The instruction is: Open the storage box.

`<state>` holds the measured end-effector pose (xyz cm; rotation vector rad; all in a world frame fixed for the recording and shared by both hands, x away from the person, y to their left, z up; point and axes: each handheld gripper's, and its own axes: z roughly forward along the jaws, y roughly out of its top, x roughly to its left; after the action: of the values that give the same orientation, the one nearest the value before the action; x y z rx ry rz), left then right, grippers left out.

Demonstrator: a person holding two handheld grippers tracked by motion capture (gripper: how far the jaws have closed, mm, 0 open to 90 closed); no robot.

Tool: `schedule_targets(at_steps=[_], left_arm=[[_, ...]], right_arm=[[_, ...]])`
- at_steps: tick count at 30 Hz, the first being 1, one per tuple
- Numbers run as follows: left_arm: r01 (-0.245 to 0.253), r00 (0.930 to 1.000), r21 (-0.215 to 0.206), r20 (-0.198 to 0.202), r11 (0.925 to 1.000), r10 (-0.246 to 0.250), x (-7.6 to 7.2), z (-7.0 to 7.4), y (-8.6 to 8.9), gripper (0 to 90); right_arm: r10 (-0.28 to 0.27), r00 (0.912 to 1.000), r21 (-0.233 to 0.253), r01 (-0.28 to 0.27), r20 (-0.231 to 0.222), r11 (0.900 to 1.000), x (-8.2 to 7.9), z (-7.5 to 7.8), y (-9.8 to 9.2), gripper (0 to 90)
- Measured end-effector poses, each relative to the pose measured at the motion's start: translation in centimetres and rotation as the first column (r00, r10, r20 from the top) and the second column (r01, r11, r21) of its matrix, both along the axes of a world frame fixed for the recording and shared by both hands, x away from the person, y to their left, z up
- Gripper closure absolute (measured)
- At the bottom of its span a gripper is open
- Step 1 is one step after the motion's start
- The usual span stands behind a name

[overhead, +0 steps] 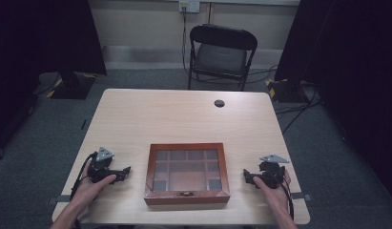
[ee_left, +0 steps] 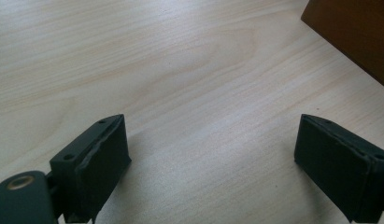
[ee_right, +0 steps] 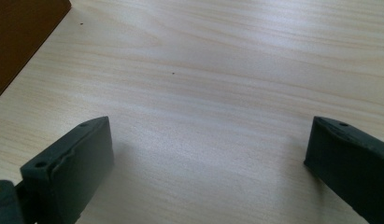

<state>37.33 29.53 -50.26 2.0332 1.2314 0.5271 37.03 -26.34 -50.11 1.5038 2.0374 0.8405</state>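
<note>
Brown wooden glass-lidded box (overhead: 187, 173) sits closed at near table edge, long axis left-right, midway between grippers. Left gripper (overhead: 125, 171) and right gripper (overhead: 247, 177) flank it, equally near, jaws wide, empty.

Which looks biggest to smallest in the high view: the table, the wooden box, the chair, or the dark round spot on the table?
1. Table
2. Wooden box and chair: too alike, and the chair stands farther off.
3. Round spot

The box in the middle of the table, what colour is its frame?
Reddish-brown wood around a glass lid; the wooden box shows best in the high view.
</note>
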Motion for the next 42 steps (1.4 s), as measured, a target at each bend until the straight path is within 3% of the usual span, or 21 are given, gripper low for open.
schedule_targets(at_steps=[5, 7, 11, 15, 16, 19, 24, 25, 30, 31, 32, 33, 34, 35, 36, 37, 38, 39, 40, 41, 42], left_arm=[[0.003, 1.0000, 0.001, 0.000, 1.0000, -0.003, 0.0, 0.0, 0.0, 9.2], [0.008, 1.0000, 0.010, -0.003, 0.9999, -0.008, 0.0, 0.0, 0.1, 9.2], [0.002, 1.0000, 0.000, 0.000, 1.0000, -0.002, 0.0, 0.0, 0.0, 9.2], [0.007, 1.0000, 0.009, -0.002, 0.9999, -0.007, 0.0, 0.0, 0.1, 9.2], [0.008, 1.0000, 0.009, -0.002, 0.9999, -0.008, 0.0, 0.0, 0.1, 9.1], [0.013, 0.9999, 0.011, -0.006, 0.9999, -0.013, 0.1, 0.0, 0.1, 8.9], [0.013, 0.9999, 0.011, -0.005, 0.9999, -0.013, 0.1, 0.0, 0.1, 8.8], [0.013, 0.9999, 0.011, -0.005, 0.9999, -0.013, 0.1, 0.0, 0.1, 8.8], [0.013, 0.9999, 0.011, -0.006, 0.9999, -0.013, 0.1, 0.0, 0.1, 8.8], [0.013, 0.9999, 0.011, -0.005, 0.9999, -0.013, 0.1, 0.0, 0.1, 8.9], [0.013, 0.9999, 0.011, -0.005, 0.9999, -0.013, 0.1, 0.0, 0.1, 8.9], [0.013, 0.9999, 0.011, -0.005, 0.9999, -0.013, 0.1, 0.0, 0.1, 8.8], [0.013, 0.9999, 0.011, -0.005, 0.9999, -0.013, 0.1, 0.0, 0.1, 8.8], [0.013, 0.9999, 0.011, -0.005, 0.9999, -0.013, 0.1, 0.0, 0.1, 8.9], [0.013, 0.9999, 0.011, -0.005, 0.9999, -0.013, 0.1, 0.0, 0.1, 8.9], [0.013, 0.9999, 0.011, -0.005, 0.9999, -0.013, 0.1, 0.0, 0.1, 8.8], [0.013, 0.9999, 0.011, -0.005, 0.9999, -0.013, 0.1, 0.0, 0.1, 8.8], [0.013, 0.9999, 0.011, -0.005, 0.9999, -0.013, 0.1, 0.0, 0.1, 8.8], [0.013, 0.9999, 0.011, -0.005, 0.9999, -0.013, 0.1, 0.0, 0.1, 8.8], [0.013, 0.9999, 0.011, -0.005, 0.9998, -0.013, 0.1, 0.0, 0.1, 8.8], [0.014, 0.9999, 0.011, -0.006, 0.9998, -0.014, 0.1, 0.0, 0.1, 8.8]], right_arm=[[0.008, 1.0000, 0.002, -0.008, 0.004, 1.000, -0.1, 0.0, 0.0, 2.5], [0.013, 0.9996, 0.019, -0.013, 0.025, 1.000, -0.2, 0.2, 0.0, 15.7], [0.056, 0.9984, 0.043, -0.055, -0.007, 0.998, -0.2, 0.7, 0.2, 18.6], [0.078, 0.9970, 0.049, -0.078, 0.001, 0.996, -0.2, 1.3, 0.4, 17.1], [0.089, 0.9960, 0.093, -0.089, 0.002, 0.992, -0.2, 1.7, 0.4, 23.8], [0.109, 0.9940, 0.136, -0.109, 0.008, 0.985, -0.2, 2.2, 0.5, 24.1], [0.152, 0.9872, 0.154, -0.158, 0.050, 0.975, -0.5, 3.7, 1.2, 25.6], [0.182, 0.9809, 0.180, -0.192, 0.068, 0.965, -0.7, 4.2, 1.6, 25.3], [0.225, 0.9715, 0.212, -0.236, 0.075, 0.948, -0.9, 5.0, 2.1, 27.4], [0.255, 0.9624, 0.223, -0.270, 0.092, 0.937, -1.0, 5.7, 2.4, 32.2], [0.255, 0.9624, 0.223, -0.270, 0.092, 0.937, -1.0, 5.7, 2.4, 32.2], [0.287, 0.9527, 0.233, -0.303, 0.099, 0.924, -1.0, 6.2, 2.9, 34.6], [0.287, 0.9527, 0.233, -0.303, 0.099, 0.924, -1.0, 6.2, 2.9, 34.6], [0.322, 0.9407, 0.236, -0.338, 0.106, 0.911, -1.1, 6.8, 3.4, 37.3], [0.322, 0.9407, 0.236, -0.338, 0.106, 0.911, -1.1, 6.8, 3.4, 37.3], [0.364, 0.9245, 0.244, -0.381, 0.113, 0.892, -1.3, 7.2, 4.1, 40.7], [0.364, 0.9245, 0.244, -0.381, 0.113, 0.892, -1.3, 7.2, 4.1, 40.7], [0.399, 0.9095, 0.252, -0.416, 0.115, 0.874, -1.5, 7.6, 4.9, 42.7], [0.399, 0.9095, 0.252, -0.416, 0.115, 0.874, -1.5, 7.6, 4.9, 42.7], [0.439, 0.8904, 0.254, -0.455, 0.121, 0.854, -1.6, 8.0, 5.8, 45.4], [0.439, 0.8904, 0.254, -0.455, 0.121, 0.854, -1.6, 8.0, 5.8, 45.4]])
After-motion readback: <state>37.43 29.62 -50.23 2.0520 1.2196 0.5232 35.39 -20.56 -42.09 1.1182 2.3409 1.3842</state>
